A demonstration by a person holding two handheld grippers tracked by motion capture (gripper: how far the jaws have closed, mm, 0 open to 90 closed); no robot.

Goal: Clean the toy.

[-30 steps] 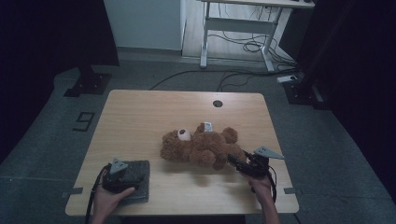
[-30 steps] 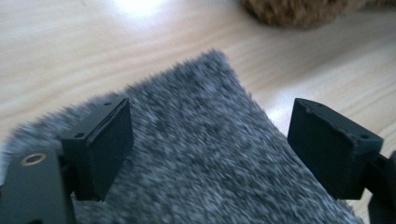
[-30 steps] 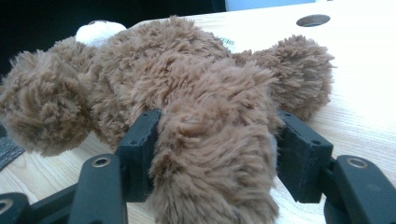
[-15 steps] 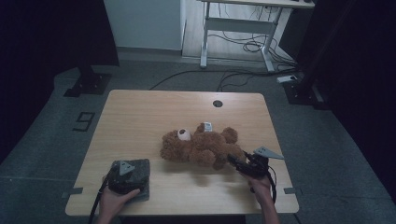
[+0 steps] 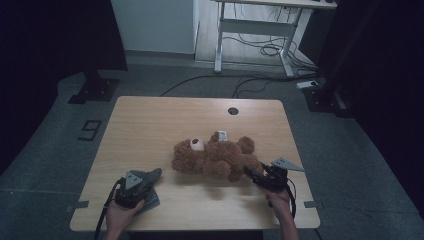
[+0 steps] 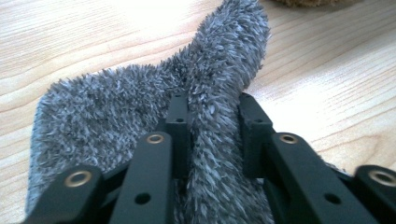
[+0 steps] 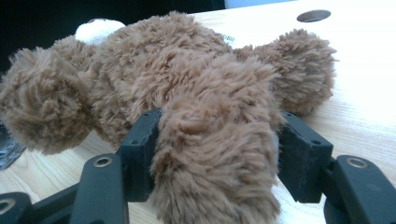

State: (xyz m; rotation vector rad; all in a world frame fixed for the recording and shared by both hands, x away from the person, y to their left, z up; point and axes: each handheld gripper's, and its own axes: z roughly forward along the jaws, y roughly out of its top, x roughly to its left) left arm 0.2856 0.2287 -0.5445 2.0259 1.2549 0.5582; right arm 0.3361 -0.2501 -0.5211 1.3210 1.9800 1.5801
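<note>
- Between the jaws of the left gripper (image 6: pixel 210 140) sits a fold of fuzzy grey cloth (image 6: pixel 140 93), pinched up into a ridge. The jaws have just been closing and now they're squeezing that ridge from both sides.
- Rest of the cloth spreads flat on the table (image 5: pixel 150 125) out to one side of that claw, with the raised flap poking up and away past its tips. From the high view, the cloth (image 5: pixel 150 180) is right under and just ahead of the left gripper (image 5: pixel 142 182), near the front edge.
- Over at the right gripper (image 7: pixel 217 154), the jaws are about half wide and clamped on a brown teddy bear (image 7: pixel 154 74), holding one plush leg that bulges out between the pads.
- Bear's body, head and other limbs stretch away beyond that claw's tips, lying on the wood. High view has the teddy bear (image 5: pixel 215 157) just ahead and left of the right gripper (image 5: pixel 260 175), mid table.
- No containers anywhere here, fwiw; just a round cable hole (image 5: pixel 233 111) at the far side, well past both claws.
</note>
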